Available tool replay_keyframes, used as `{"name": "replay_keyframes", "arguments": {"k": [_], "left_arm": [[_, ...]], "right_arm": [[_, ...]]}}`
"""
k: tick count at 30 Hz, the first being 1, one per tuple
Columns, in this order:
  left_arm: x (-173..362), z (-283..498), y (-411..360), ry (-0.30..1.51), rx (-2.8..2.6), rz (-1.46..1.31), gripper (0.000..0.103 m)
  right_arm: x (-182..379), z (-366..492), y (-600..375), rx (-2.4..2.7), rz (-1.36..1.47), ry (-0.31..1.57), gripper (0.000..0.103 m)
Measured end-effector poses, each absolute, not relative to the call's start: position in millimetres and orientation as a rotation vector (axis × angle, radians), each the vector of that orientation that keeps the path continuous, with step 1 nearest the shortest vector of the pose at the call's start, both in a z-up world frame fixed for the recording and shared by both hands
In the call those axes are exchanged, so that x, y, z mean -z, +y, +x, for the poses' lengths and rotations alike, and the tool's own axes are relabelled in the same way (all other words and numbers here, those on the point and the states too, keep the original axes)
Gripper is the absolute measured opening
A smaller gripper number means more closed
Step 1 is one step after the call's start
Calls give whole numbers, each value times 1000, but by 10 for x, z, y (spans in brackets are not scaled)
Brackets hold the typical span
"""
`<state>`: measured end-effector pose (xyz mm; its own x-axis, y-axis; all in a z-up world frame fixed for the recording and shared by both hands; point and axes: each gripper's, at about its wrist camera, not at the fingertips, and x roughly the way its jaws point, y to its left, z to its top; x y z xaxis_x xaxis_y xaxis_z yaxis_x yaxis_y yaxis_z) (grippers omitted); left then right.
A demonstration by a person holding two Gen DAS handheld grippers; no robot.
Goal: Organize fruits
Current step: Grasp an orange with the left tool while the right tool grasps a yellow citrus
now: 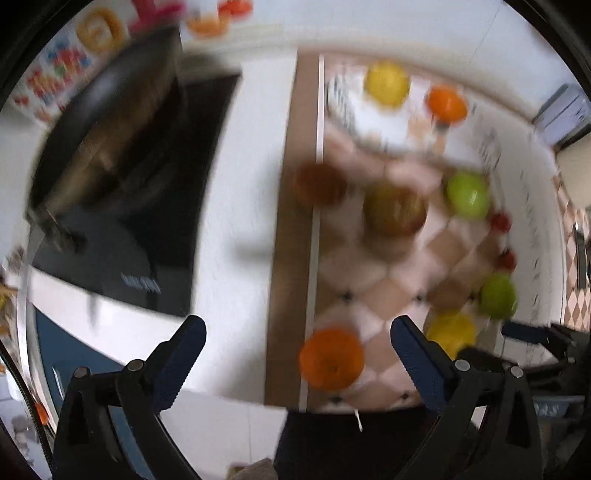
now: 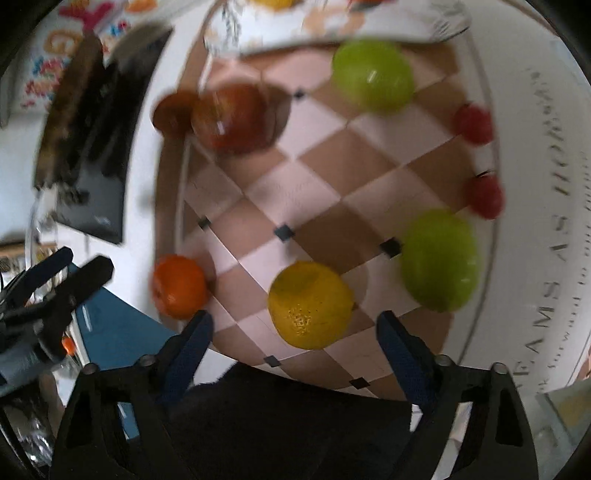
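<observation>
Fruits lie on a checkered mat (image 2: pixel 310 192). In the right wrist view my right gripper (image 2: pixel 295 332) is open, jaws wide, around a yellow lemon (image 2: pixel 309 304) without touching it. An orange (image 2: pixel 179 286) lies left of it, a green apple (image 2: pixel 439 258) to the right, another green apple (image 2: pixel 373 75) farther off, a red apple (image 2: pixel 232 118), a brown fruit (image 2: pixel 173 112), two small red fruits (image 2: pixel 474 123). In the blurred left wrist view my left gripper (image 1: pixel 297 334) is open and empty; the orange (image 1: pixel 331 358) lies between its fingertips. A white tray (image 1: pixel 384 125) holds a yellow fruit (image 1: pixel 387 83) and an orange fruit (image 1: pixel 447 103).
A dark pan (image 1: pixel 110 122) sits on a black cooktop (image 1: pixel 147 236) left of the mat. The white counter (image 1: pixel 243 184) runs between them. A white cloth with lettering (image 2: pixel 546 221) borders the mat on the right. Colourful toys (image 1: pixel 99 31) stand at the back left.
</observation>
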<state>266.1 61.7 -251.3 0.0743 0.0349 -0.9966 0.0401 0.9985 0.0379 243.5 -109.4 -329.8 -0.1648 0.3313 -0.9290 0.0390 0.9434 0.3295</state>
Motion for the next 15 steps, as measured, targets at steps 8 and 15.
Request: {"name": "replay_keyframes", "arguments": {"k": [8,15], "left_arm": [[3235,2371,575,1681,38,-24,97],[3434,2300,427,1679,85,-47,61]], "right_arm": [[3539,2329,-930,-245,141,1753,61],[3546,2316,-970,-247,162,1758,62]]}}
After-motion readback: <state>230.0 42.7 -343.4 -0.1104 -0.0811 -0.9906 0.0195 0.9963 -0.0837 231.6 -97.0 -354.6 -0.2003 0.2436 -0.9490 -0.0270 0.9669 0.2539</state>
